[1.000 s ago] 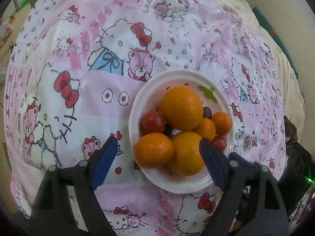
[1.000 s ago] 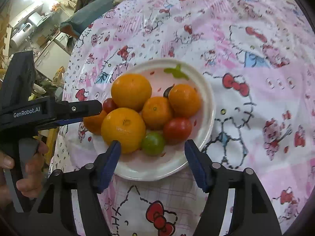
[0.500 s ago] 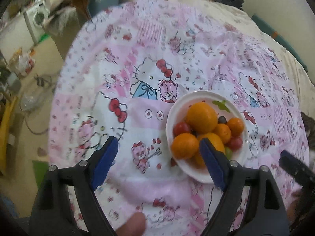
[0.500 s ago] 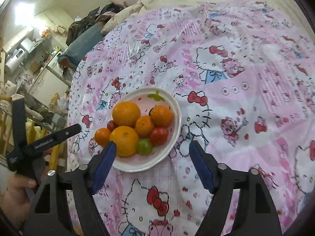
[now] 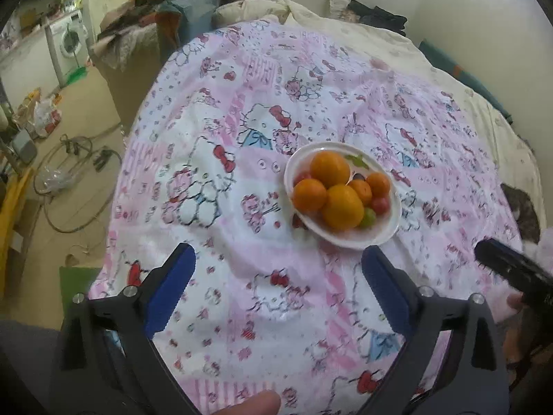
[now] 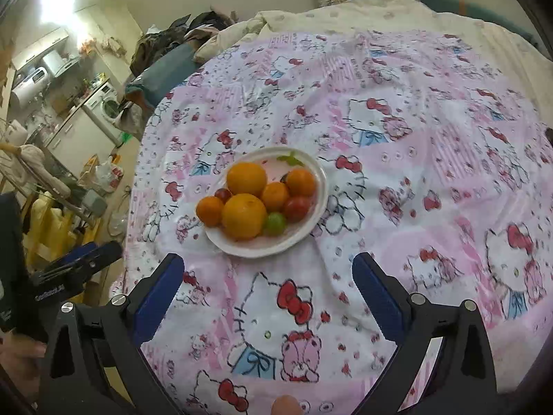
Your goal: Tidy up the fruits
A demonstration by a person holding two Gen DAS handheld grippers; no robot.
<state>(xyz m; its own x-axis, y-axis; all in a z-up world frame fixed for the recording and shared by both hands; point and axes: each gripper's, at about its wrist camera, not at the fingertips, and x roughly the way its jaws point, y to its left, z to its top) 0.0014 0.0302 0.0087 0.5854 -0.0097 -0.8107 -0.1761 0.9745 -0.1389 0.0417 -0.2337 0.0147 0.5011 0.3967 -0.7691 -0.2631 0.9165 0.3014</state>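
A white plate point(image 5: 387, 231) point(image 6: 242, 247) sits on a pink cartoon-print cloth point(image 5: 276, 294) point(image 6: 414, 173). It holds several oranges point(image 5: 342, 207) point(image 6: 243, 216), red tomatoes point(image 5: 380, 204) point(image 6: 297, 207) and a green fruit point(image 5: 369, 217) point(image 6: 275, 223). One small orange point(image 6: 209, 210) sits at the plate's left rim. My left gripper point(image 5: 278, 276) is open and empty, well back from the plate. My right gripper point(image 6: 268, 285) is open and empty, just short of the plate. Each gripper shows at the edge of the other's view.
The cloth covers a bed with a cream duvet point(image 6: 345, 10) at the far end. The bed's left edge drops to a cluttered floor with cables point(image 5: 69, 180), bags and a washing machine point(image 5: 71, 39).
Both grippers have pulled back and up from the plate, which now looks much smaller. Both stayed open and empty. The fruits have not moved.
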